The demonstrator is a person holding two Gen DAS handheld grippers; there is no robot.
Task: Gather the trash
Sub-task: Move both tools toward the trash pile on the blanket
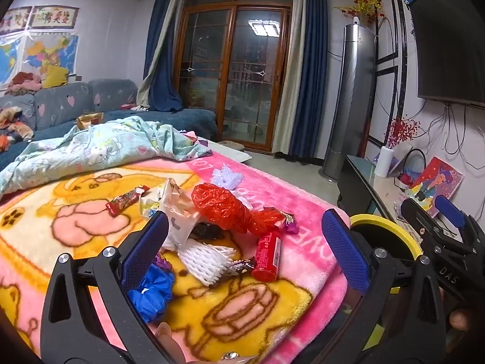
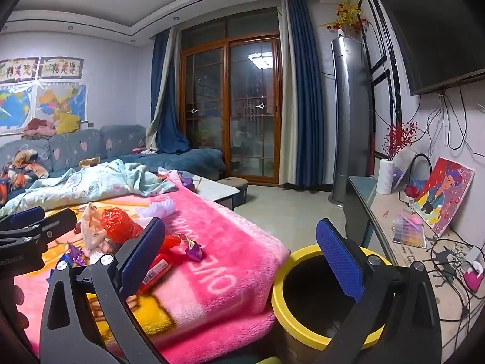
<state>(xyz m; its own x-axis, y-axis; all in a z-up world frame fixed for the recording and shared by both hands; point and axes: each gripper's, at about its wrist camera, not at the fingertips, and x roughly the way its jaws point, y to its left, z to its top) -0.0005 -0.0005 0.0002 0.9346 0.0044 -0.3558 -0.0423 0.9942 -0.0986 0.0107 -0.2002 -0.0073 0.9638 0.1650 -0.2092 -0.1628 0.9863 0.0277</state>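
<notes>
Trash lies in a heap on a pink cartoon blanket (image 1: pixel 288 188): a red plastic bag (image 1: pixel 222 204), a red can (image 1: pixel 266 254), white foam netting (image 1: pixel 207 257), a blue bag (image 1: pixel 151 291), a red snack wrapper (image 1: pixel 125 203) and a purple candy wrapper (image 2: pixel 194 250). My left gripper (image 1: pixel 242 242) hovers open just in front of the heap, nothing between its fingers. My right gripper (image 2: pixel 239 248) is open and empty beside the blanket's corner, with its right finger over the yellow-rimmed bin (image 2: pixel 298 300). In the left wrist view that bin (image 1: pixel 382 221) stands right of the blanket.
A light blue quilt (image 1: pixel 100 145) is bunched at the blanket's far end, before a blue sofa (image 1: pixel 75 103). A low TV cabinet (image 2: pixel 424 267) with cables, a vase and a painting runs along the right wall. A tall silver air conditioner (image 2: pixel 348 115) stands beside glass doors.
</notes>
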